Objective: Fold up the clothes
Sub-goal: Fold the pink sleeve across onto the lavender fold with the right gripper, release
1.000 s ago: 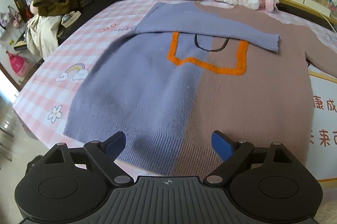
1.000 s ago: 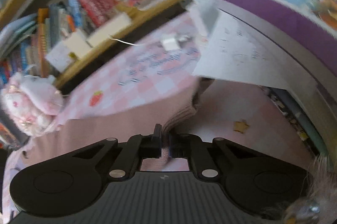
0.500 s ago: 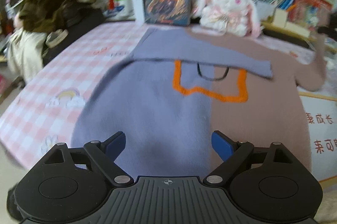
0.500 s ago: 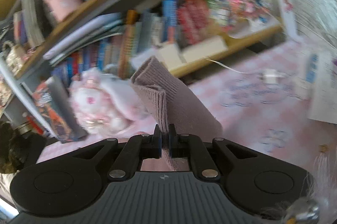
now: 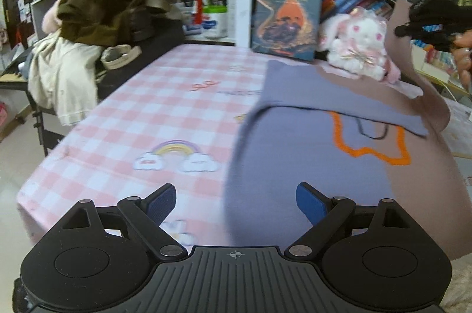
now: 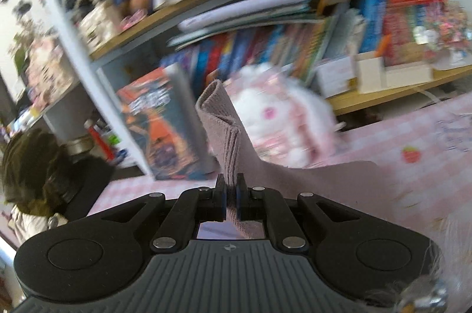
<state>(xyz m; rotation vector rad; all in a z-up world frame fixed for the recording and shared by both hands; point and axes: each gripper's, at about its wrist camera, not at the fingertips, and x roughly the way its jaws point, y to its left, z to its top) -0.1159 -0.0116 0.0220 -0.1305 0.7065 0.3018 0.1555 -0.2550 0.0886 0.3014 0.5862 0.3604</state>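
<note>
A knitted sweater, half lilac-blue and half dusty pink with an orange outline on the chest point(image 5: 309, 165), lies flat on the table with the pink and white checked cloth point(image 5: 141, 112). Its lilac sleeve point(image 5: 339, 103) is folded across the chest, over the top of the orange outline.

The left gripper point(image 5: 236, 204), black with blue pads, hangs low over the near edge of the table, at the lower left side of the sweater. Its two jaws stand wide apart and nothing is between them; the left one is over the checked cloth, the right one over the lilac knit.

The right gripper point(image 6: 231, 196) has its jaws pressed together on the ribbed cuff of the dusty pink sleeve point(image 6: 224, 133). The cuff stands up between the pads and the sleeve runs down from it to the body of the sweater on the table. From the left camera this gripper point(image 5: 424, 24) shows high at the right edge, with the pink sleeve rising up to it, and some fingers point(image 5: 463, 53) of the person are just beside it.

Behind the sweater a white and pink plush rabbit point(image 5: 360, 44) sits next to an upright book with an orange figure on its cover point(image 5: 286, 15). On the left a dark brown garment point(image 5: 100, 3) is heaped over a pale one.
</note>
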